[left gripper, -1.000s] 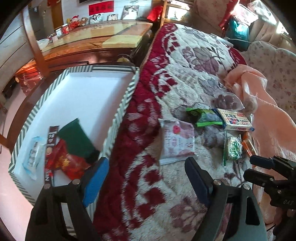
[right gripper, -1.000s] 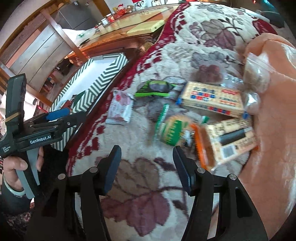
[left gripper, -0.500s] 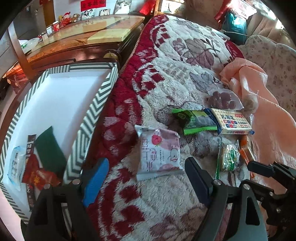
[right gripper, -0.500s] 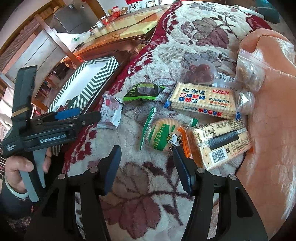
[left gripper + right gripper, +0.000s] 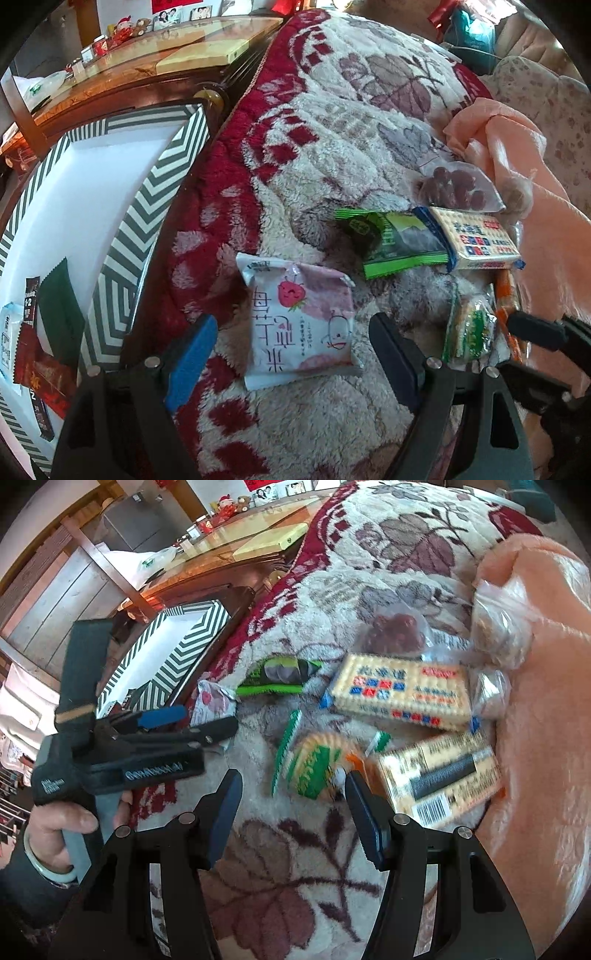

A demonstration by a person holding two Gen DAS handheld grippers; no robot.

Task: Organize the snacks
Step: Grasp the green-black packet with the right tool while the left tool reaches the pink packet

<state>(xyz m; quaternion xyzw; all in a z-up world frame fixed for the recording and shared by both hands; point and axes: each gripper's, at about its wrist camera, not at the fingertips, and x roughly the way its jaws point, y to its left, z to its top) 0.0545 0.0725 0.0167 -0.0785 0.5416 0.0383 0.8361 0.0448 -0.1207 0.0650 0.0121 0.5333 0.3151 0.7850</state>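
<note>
A: What can be read?
B: A strawberry is printed on the pink-white packet [image 5: 301,325], lying on the blanket [image 5: 332,155] between the wide left gripper [image 5: 291,354] jaws, untouched. "GenRobot.AI" is partly legible.
A: And the right gripper [image 5: 293,812]?
B: Half-spread, nothing held.

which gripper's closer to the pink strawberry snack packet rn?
Left. The left gripper hangs open right over the pink strawberry packet. The right gripper is open further right, near the green biscuit pack.
</note>
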